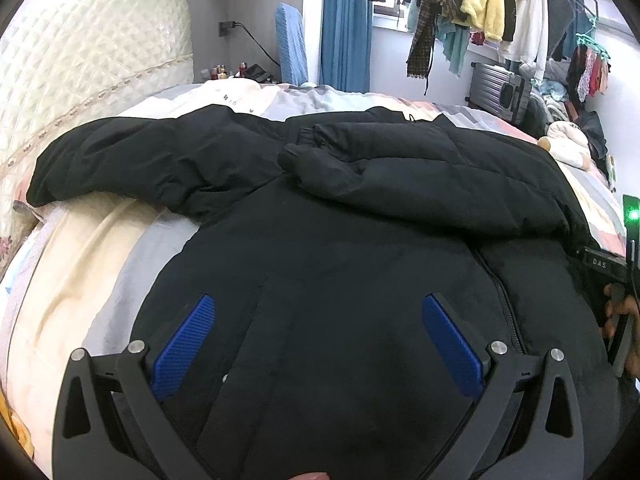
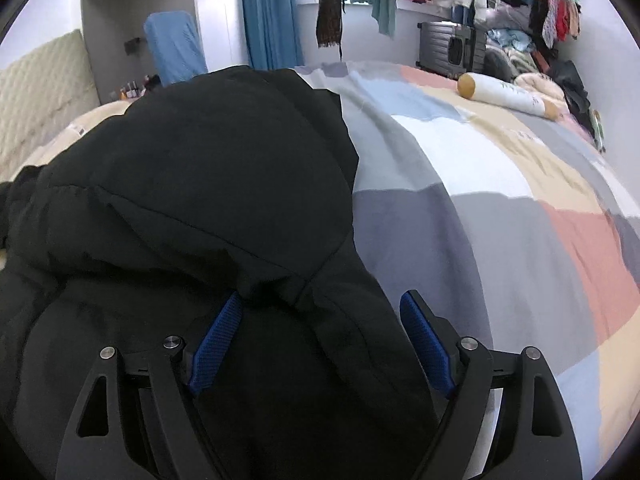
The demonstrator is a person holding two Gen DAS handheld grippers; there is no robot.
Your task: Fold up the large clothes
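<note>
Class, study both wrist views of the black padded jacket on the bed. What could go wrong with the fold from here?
1. Both the left gripper and right gripper stand open over the thick black jacket; a shallow pinch may slip off the padding.
2. The sleeve lies loosely across the body and could slide out when lifted.
3. The hood bulges, so the fold may spring open.

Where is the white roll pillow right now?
In the right wrist view, the white bolster pillow lies far right on the patchwork bedspread, near the grey suitcase.
</note>
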